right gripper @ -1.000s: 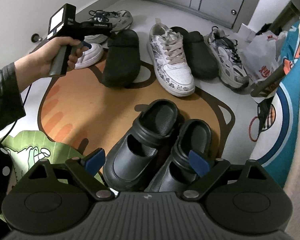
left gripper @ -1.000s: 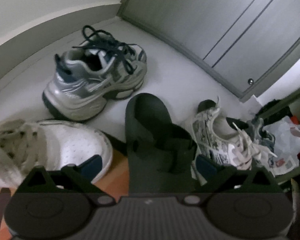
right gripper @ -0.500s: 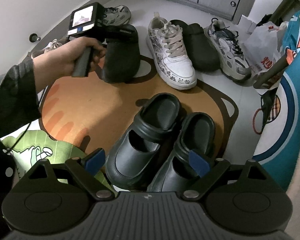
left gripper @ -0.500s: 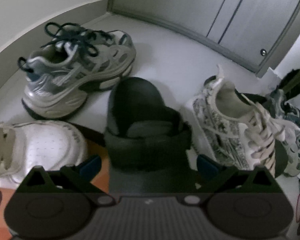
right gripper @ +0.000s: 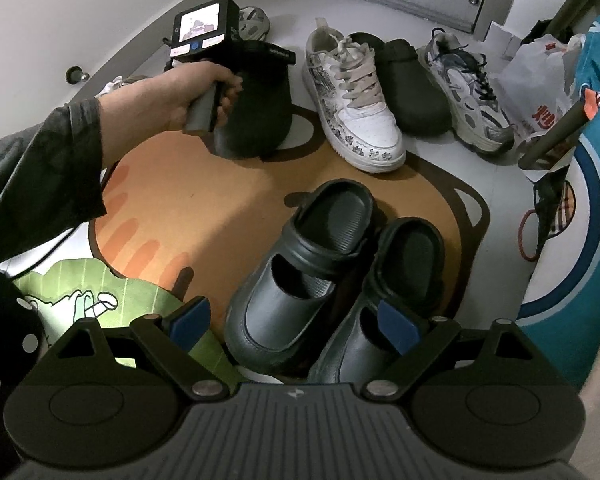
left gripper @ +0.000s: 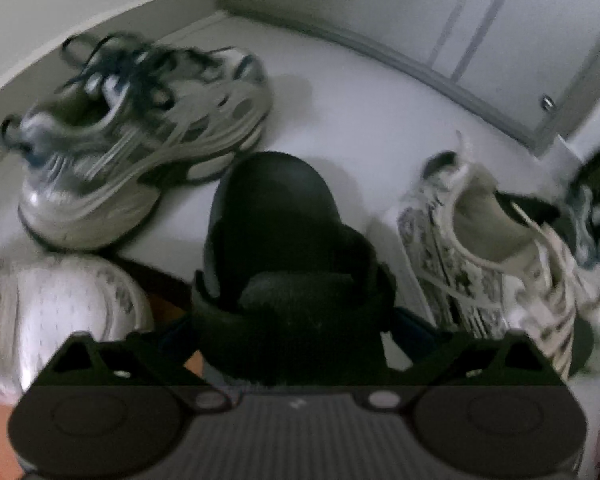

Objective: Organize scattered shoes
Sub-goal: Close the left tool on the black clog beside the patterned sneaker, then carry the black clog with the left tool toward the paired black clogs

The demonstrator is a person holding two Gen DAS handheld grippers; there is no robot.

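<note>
- Our left gripper (left gripper: 290, 328) straddles the black clog's (left gripper: 276, 216) heel, fingers wide, grip unclear.
- Our right gripper (right gripper: 296, 322) hangs spread above the paired dark clogs (right gripper: 300, 276).

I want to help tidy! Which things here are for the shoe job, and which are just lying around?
For the job: dark slipper between the left tongs, printed sneaker, grey clogs.
Just lying around: plastic bag, orange mat.
</note>
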